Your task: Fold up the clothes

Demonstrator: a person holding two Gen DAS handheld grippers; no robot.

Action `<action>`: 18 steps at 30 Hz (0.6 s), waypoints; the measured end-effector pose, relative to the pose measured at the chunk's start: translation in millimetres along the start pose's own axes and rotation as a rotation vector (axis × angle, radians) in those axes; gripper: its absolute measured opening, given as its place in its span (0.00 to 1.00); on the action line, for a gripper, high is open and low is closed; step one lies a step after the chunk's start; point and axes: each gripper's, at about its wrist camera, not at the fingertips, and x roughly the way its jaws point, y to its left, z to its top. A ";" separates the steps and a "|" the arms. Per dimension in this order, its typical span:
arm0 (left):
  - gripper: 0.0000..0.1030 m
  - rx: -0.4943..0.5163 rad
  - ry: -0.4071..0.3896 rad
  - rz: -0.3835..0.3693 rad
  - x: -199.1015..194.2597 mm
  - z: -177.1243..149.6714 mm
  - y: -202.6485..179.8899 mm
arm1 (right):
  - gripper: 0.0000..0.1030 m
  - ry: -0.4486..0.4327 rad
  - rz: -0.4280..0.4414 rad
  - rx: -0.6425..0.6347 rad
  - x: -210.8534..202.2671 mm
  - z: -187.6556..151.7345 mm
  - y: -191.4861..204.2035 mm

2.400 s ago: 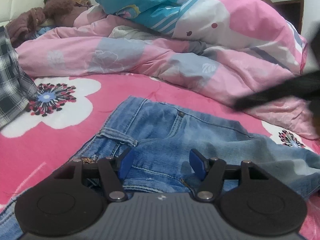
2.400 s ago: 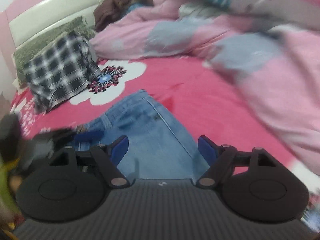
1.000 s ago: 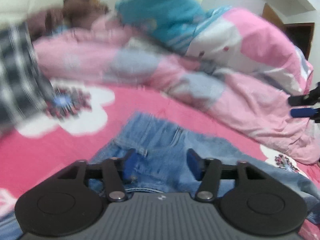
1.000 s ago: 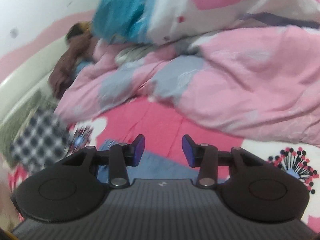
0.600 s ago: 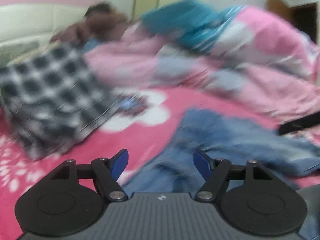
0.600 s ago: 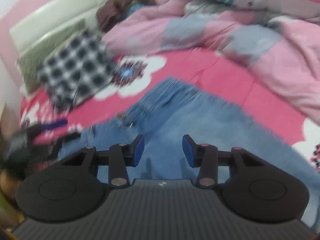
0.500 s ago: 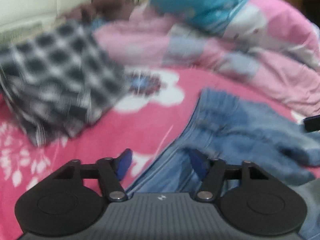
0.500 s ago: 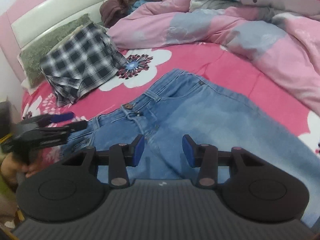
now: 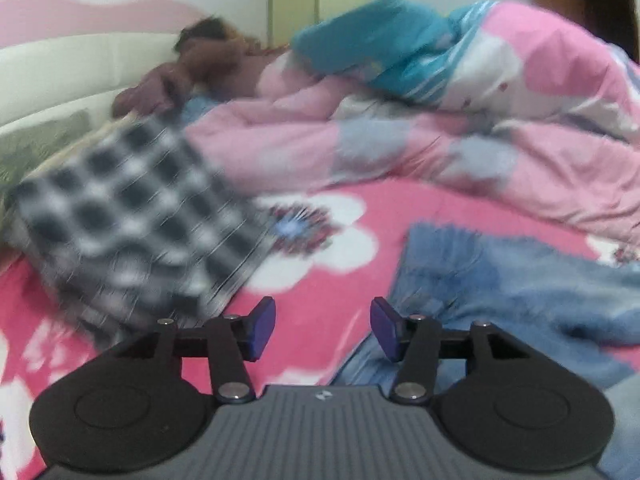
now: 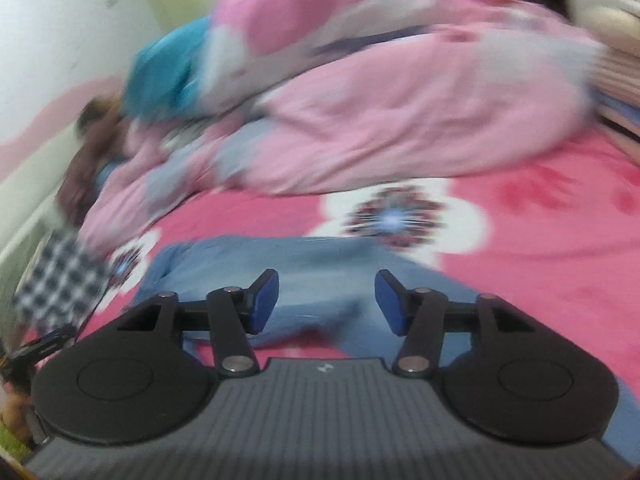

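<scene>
Right claw (image 10: 326,302) swung rightward; striped bedding (image 10: 618,76), perhaps

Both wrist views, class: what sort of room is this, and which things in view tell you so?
Most likely a bedroom. A rumpled pink quilt lies heaped on a pink flowered bedsheet, a padded headboard runs along the wall, and jeans lie spread on the bed.

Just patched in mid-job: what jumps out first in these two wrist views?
The heaped pink quilt fills the far side of the bed, over a hot-pink flowered sheet. Blue jeans lie spread on that sheet, right of the empty left gripper and under the right gripper, whose jaws are opening. A plaid garment sits at left.
</scene>
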 end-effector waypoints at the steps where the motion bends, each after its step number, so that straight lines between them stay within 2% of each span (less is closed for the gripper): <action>1: 0.54 -0.002 0.000 -0.030 2.9 8.2 -8.5 | 0.54 -0.006 -0.020 0.031 -4.5 -1.6 -15.0; 4: 0.54 -0.019 0.055 -0.190 28.8 28.2 -55.6 | 0.55 -0.002 -0.073 0.060 -3.9 -9.1 -43.0; 8: 0.54 0.038 0.139 -0.360 74.2 40.4 -140.5 | 0.62 0.019 -0.156 0.035 6.5 -18.8 -69.5; 11: 0.54 0.134 0.158 -0.376 103.8 39.9 -200.3 | 0.62 0.034 -0.220 -0.028 21.2 -20.4 -82.7; 13: 0.54 0.188 0.167 -0.373 119.9 34.8 -229.0 | 0.62 0.036 -0.238 -0.025 32.3 -17.7 -97.5; 16: 0.54 0.249 0.188 -0.362 141.2 22.8 -261.3 | 0.62 0.108 -0.182 -0.018 54.9 -17.6 -115.3; 18: 0.55 0.258 0.200 -0.344 148.1 9.1 -268.8 | 0.62 0.170 -0.151 -0.044 71.1 -21.4 -119.6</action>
